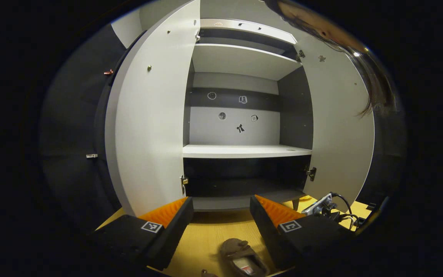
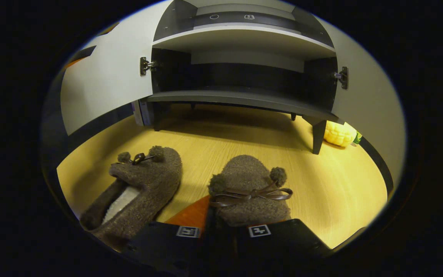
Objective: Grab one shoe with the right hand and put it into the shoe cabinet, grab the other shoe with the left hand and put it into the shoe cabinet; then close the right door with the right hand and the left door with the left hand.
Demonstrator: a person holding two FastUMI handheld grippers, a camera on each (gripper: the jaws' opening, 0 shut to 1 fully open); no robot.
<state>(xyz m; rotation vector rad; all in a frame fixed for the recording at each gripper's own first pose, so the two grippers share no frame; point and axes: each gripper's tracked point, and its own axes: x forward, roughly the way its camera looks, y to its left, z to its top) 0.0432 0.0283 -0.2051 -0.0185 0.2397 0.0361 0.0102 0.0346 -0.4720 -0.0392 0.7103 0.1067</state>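
The right claw [image 2: 221, 227] is clenched on a fuzzy slipper [image 2: 250, 190] on the surface [image 2: 344, 192] before the shoe cabinet [image 2: 244, 96]. It looks soft and light (grip the body, not the bow). The left claw [image 1: 221, 215] is released.

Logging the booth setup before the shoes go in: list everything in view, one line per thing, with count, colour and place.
slippers: two, brown and fuzzy with bows, on the floor before the cabinet; one sits between the right gripper's fingers.
shoe cabinet: one, white shelves with dark panels, straight ahead.
cabinet doors: two, white, both swung open.
stickers: several, small, on the cabinet's back wall.
yellow object: one, on the floor by the cabinet's right leg.
floor: light wood.
left gripper: one, open, held above the floor.
right gripper: one, around a slipper.
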